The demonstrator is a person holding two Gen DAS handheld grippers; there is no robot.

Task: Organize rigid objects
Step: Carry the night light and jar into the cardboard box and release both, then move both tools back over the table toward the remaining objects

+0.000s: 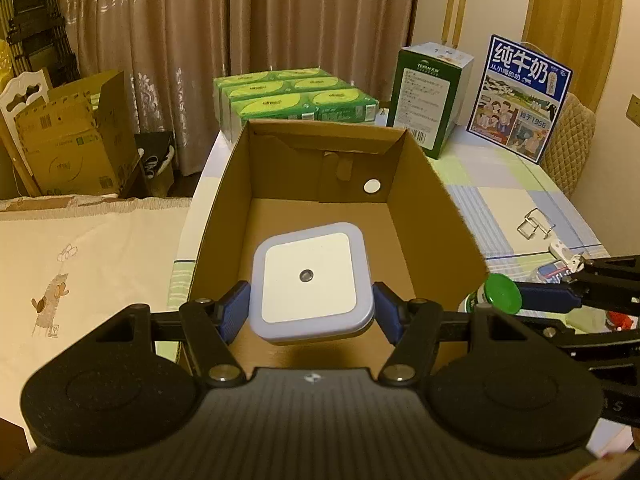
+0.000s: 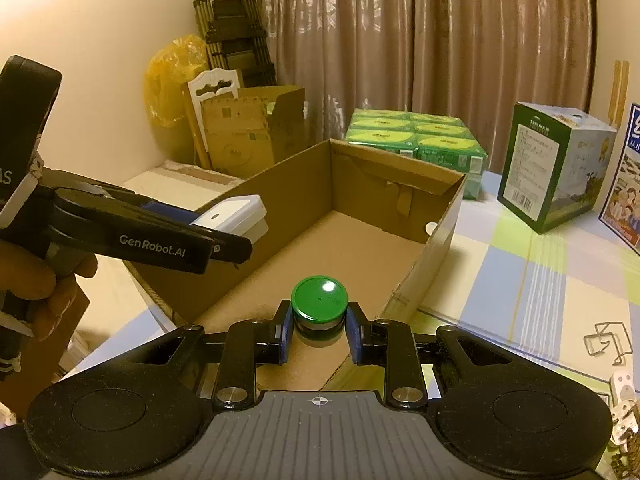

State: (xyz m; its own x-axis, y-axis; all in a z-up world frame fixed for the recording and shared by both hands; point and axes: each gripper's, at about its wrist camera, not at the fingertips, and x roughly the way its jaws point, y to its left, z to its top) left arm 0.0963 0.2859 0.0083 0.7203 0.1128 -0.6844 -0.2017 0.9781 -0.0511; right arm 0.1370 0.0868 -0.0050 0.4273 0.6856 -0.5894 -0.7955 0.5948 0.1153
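Note:
My left gripper (image 1: 311,310) is shut on a square white night light (image 1: 310,282) with a lavender rim, holding it above the open cardboard box (image 1: 452,216). The box has nothing on its floor. In the right wrist view my right gripper (image 2: 319,330) is shut on a small bottle with a green cap (image 2: 319,300), held over the box's near edge (image 2: 416,276). The left gripper (image 2: 224,220) with the night light (image 2: 234,212) shows there at the left, over the box's left wall. The green-capped bottle (image 1: 498,292) and right gripper also show at the right of the left wrist view.
Green tissue packs (image 1: 296,96), a green carton (image 1: 430,96) and a blue milk carton (image 1: 520,96) stand behind the box on the checked tablecloth (image 2: 540,272). A wire clip (image 2: 608,344) and white plugs (image 2: 622,400) lie at the right. Cardboard boxes (image 1: 72,136) stand on the floor at left.

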